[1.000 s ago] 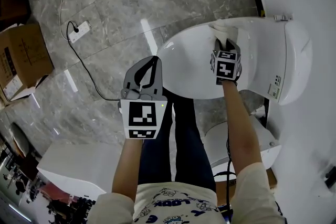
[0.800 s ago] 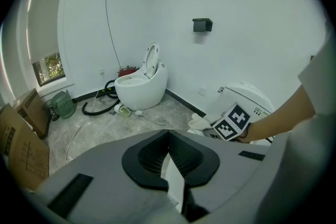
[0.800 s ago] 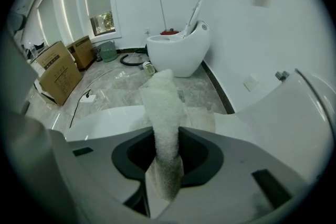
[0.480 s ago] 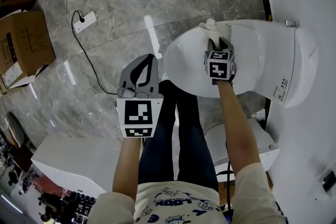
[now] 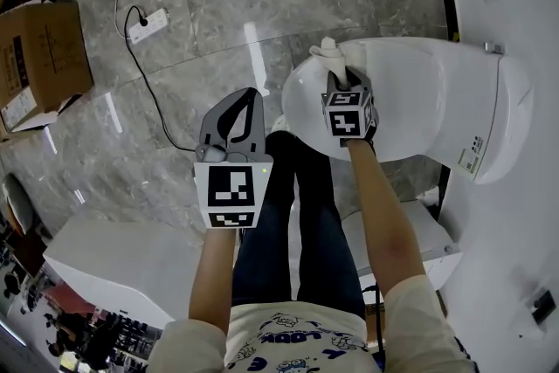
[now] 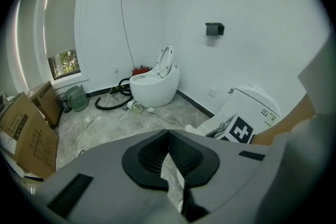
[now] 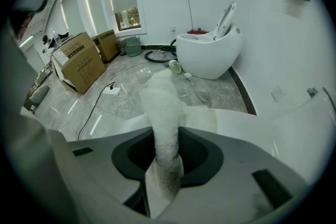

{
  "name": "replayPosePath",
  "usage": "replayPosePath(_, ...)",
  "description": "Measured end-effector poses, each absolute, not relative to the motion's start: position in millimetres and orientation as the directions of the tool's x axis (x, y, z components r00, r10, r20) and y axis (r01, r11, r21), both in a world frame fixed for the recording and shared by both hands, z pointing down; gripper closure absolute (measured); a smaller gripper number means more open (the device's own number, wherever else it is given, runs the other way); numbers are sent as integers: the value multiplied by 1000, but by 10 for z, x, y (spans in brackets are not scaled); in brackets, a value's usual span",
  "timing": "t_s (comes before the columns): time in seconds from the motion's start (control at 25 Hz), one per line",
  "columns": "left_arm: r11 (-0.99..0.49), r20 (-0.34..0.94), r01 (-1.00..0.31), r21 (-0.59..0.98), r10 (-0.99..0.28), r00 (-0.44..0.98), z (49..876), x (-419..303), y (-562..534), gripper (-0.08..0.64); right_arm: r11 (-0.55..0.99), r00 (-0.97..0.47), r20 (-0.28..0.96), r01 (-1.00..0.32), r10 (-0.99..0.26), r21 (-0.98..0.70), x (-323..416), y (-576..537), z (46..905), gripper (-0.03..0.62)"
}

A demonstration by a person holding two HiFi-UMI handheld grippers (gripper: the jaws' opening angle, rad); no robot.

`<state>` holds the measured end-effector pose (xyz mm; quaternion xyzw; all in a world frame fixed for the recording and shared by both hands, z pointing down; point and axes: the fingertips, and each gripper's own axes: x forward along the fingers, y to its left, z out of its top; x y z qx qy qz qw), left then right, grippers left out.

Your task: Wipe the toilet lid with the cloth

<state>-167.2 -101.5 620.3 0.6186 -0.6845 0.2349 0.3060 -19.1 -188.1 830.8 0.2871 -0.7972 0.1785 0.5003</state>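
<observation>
L tool [image 5: 250,100] over floor [image 5: 175,57], jaws together, empty. White fluffy cloth [image 5: 331,55], bunched into a strip, pinched tight in R tool [image 5: 342,74] at toilet lid [image 5: 410,100] front edge; cloth's rear end hidden under the tool.

The toilet lid [image 5: 419,100] and the cloth [image 5: 330,57] are finished in white. Grey bodies with black jaw linings are seen on the left gripper [image 5: 250,105] and the right gripper [image 5: 339,76]; black-and-white square markers are carried on both. The floor [image 5: 218,4] is patterned in grey veined marble. The cardboard box [image 5: 39,57] is coloured brown.
</observation>
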Motion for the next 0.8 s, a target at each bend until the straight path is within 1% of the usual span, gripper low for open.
replayPosePath(0.36, 160, 716, -986, 53, -695, -75, 6226, -1816, -763, 557, 861, -400, 905, -501, -145, -83, -685, -1135, 8371, 491)
replayPosePath(0.8, 196, 714, -980, 37, -691, -111, 6218, -2002, -559, 557, 906, -422, 904, -406, -72, -117, -833, -602, 8386, 491)
